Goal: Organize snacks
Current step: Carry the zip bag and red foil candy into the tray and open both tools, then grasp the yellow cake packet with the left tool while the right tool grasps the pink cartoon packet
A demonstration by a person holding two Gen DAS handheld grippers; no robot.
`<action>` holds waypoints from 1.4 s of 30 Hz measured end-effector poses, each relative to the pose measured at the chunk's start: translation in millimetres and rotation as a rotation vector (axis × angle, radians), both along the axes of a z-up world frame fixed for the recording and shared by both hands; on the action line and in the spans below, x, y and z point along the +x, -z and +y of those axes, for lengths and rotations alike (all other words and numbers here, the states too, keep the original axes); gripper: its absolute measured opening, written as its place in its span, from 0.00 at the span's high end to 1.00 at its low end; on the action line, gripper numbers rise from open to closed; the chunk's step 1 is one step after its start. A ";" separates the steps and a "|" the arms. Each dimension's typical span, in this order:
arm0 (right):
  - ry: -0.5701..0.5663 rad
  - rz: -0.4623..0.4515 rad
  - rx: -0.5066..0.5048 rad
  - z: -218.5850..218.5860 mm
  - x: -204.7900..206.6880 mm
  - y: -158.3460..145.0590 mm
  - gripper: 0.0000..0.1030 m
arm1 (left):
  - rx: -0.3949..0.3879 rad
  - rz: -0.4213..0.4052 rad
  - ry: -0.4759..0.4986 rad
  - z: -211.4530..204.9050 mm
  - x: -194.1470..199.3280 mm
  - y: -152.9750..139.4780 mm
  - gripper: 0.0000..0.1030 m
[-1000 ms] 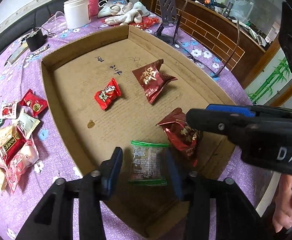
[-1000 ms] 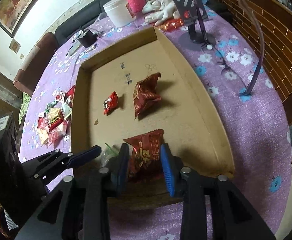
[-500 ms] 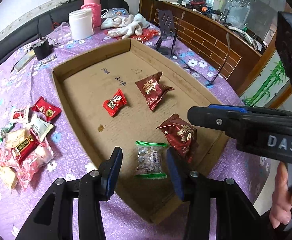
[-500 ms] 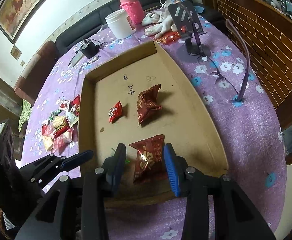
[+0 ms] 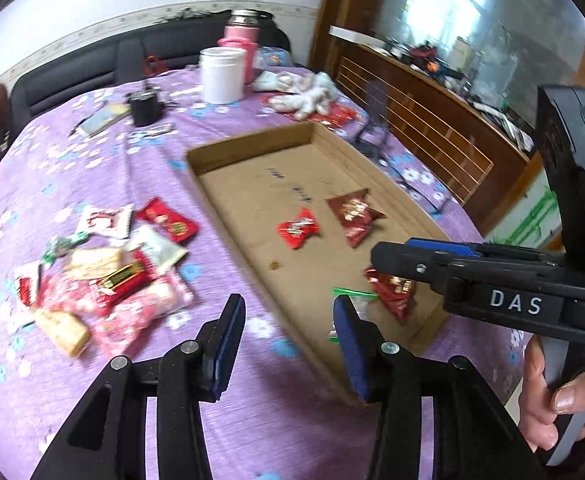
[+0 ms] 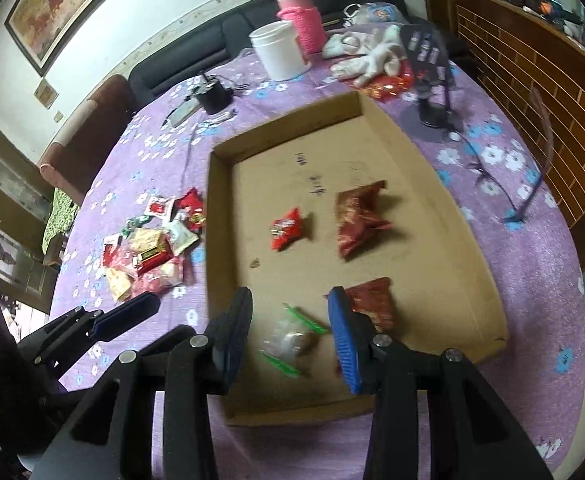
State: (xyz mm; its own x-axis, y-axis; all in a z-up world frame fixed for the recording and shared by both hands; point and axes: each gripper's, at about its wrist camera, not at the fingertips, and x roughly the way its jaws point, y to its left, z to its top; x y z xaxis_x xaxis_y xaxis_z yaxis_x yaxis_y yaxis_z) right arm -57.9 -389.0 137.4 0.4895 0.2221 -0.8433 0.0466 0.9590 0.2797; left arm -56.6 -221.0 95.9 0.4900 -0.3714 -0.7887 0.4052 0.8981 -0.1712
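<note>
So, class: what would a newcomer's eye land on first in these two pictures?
Probably the shallow cardboard tray in the middle of the purple flowered tablecloth, with four snack packets lying in it. Next, the heap of snacks on the cloth left of the tray, and the two open black-and-blue grippers, left and right, in the foreground.

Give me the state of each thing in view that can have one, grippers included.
Left gripper: open, empty.
Right gripper: open, empty.
Cardboard tray: open-topped, four snacks inside.
Green-edged clear packet: flat in tray, released.
Dark red packet: in tray, released.
Snack pile: on tablecloth, unsorted.
White jar: lidded, upright.
</note>
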 end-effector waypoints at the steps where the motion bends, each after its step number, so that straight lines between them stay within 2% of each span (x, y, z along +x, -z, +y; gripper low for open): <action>1: -0.010 -0.003 -0.003 5.9 1.3 -0.9 0.63 | -0.003 0.001 -0.013 5.1 0.4 0.1 0.53; 14: -0.125 0.016 -0.025 70.1 14.4 4.3 0.63 | -0.058 0.075 -0.187 87.9 3.0 20.4 0.53; 18: -0.159 0.023 -0.032 87.3 14.2 7.2 0.61 | -0.085 0.114 -0.282 121.8 8.3 28.4 0.53; 21: -0.174 0.018 -0.039 96.1 12.4 7.6 0.61 | -0.121 0.159 -0.408 156.4 15.4 37.8 0.53; 26: -0.181 0.021 -0.045 96.5 9.2 10.4 0.61 | -0.185 0.253 -0.552 192.6 33.9 56.6 0.53; 31: -0.145 0.010 -0.054 79.2 6.6 7.3 0.60 | -0.196 0.291 -0.580 193.7 55.9 71.0 0.53; 34: -0.113 0.005 -0.061 65.1 3.2 6.1 0.60 | -0.134 0.292 -0.585 186.3 69.4 76.1 0.53; 38: -0.070 0.010 -0.062 46.7 -0.7 7.0 0.60 | -0.057 0.251 -0.571 177.1 83.4 75.5 0.53; 41: -0.050 0.019 -0.057 38.4 -2.8 8.9 0.60 | 0.045 0.212 -0.533 165.7 90.0 76.1 0.53; 42: -0.050 0.021 -0.056 37.7 -3.4 9.2 0.60 | 0.092 0.194 -0.514 161.2 88.3 76.5 0.58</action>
State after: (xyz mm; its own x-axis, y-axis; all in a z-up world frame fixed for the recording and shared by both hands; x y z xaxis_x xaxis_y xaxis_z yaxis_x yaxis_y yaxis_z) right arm -61.3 -351.3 128.2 0.4613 0.1982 -0.8648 0.0035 0.9743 0.2252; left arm 31.7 -59.8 19.4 0.4327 -0.0478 -0.9003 -0.1206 0.9866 -0.1103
